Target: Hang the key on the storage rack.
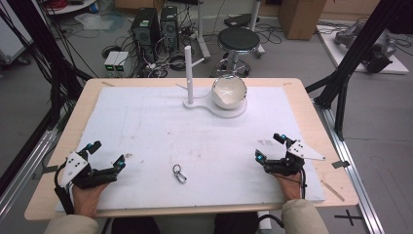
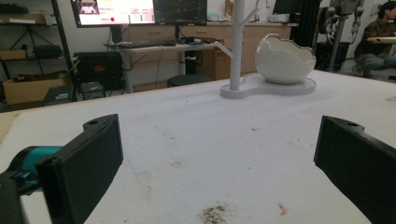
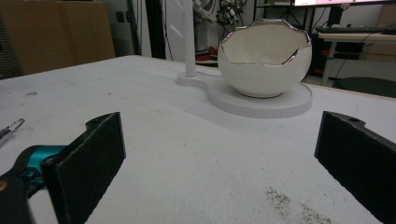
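— Where are your grippers?

— My left gripper point(image 1: 106, 155) rests at the near left of the white board point(image 1: 146, 126), jaws spread wide with nothing between them. My right gripper point(image 1: 269, 147) sits at the near right, jaws just as wide and bare.

— And the objects?

— A small metal clasp point(image 1: 179, 173) lies on the board between my hands, apart from both. At the far side, an egg-shaped white bowl point(image 1: 229, 91) sits on a white stand point(image 1: 234, 111), beside its upright post point(image 1: 189, 73).

White bowl point(image 1: 229, 91) with silver rim, white stand point(image 1: 190, 78), black tools.
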`<move>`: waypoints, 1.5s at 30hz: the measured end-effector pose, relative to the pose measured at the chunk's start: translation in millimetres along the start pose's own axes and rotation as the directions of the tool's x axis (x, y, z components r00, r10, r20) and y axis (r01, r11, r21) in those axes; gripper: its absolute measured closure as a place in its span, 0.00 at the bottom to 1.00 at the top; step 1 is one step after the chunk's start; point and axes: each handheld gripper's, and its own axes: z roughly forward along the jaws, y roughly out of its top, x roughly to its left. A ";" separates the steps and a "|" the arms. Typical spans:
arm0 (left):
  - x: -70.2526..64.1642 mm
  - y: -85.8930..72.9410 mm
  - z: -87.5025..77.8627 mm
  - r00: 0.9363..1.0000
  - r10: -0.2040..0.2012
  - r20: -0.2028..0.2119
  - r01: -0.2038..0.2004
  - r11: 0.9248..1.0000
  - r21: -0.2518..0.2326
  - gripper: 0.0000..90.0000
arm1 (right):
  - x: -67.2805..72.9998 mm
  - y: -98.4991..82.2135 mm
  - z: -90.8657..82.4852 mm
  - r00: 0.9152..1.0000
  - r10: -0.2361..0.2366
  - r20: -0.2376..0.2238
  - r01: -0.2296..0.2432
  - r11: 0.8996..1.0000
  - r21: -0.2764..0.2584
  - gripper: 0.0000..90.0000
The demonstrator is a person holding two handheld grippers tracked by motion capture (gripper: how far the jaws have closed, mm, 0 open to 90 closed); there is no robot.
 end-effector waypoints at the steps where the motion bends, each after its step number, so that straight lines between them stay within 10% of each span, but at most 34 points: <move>1: 0.0 0.0 0.0 1.000 0.000 0.000 0.000 1.000 -0.001 0.02 | 0.1 0.0 0.0 1.000 0.002 0.000 -0.002 1.000 0.000 0.01; 17: 2.5 0.4 0.4 1.000 -0.021 0.011 0.021 1.000 0.001 0.02 | -0.3 -0.2 -0.3 1.000 0.010 -0.002 -0.010 1.000 -0.006 0.01; 27: 5.8 20.4 9.3 0.990 0.015 0.138 -0.023 0.998 0.058 0.02 | -0.6 -0.1 -0.1 1.000 0.012 -0.002 -0.012 1.000 -0.008 0.01; 33: 0.3 48.3 24.5 0.961 0.087 0.262 -0.118 0.987 0.107 0.02 | -0.6 -0.1 -0.2 1.000 0.004 0.001 -0.004 1.000 -0.007 0.01; 35: -3.8 63.6 35.4 0.938 0.105 0.330 -0.156 0.979 0.132 0.02 | -0.3 -0.1 -0.4 1.000 0.008 0.000 -0.008 1.000 -0.004 0.01; 40: -9.6 80.0 49.8 0.910 0.122 0.397 -0.199 0.967 0.159 0.02 | 0.3 -0.1 -0.5 1.000 0.013 0.000 -0.013 1.000 -0.003 0.01; 42: -14.7 89.9 62.7 0.874 0.111 0.473 -0.228 0.953 0.198 0.02 | -0.1 0.0 -0.3 1.000 0.006 0.002 -0.006 1.000 -0.005 0.01; 43: -14.7 89.9 62.7 0.874 0.111 0.473 -0.228 0.953 0.198 0.02 | 0.3 -0.1 -0.5 1.000 0.010 0.001 -0.010 1.000 -0.001 0.01; 44: -19.1 93.7 71.8 0.840 0.087 0.535 -0.242 0.943 0.227 0.02 | 0.4 -0.2 -0.4 1.000 0.010 0.001 -0.010 1.000 -0.003 0.01; 45: -21.4 95.1 76.2 0.827 0.085 0.556 -0.258 0.936 0.240 0.02 | 0.5 -0.1 -0.4 1.000 0.011 0.001 -0.011 1.000 -0.002 0.01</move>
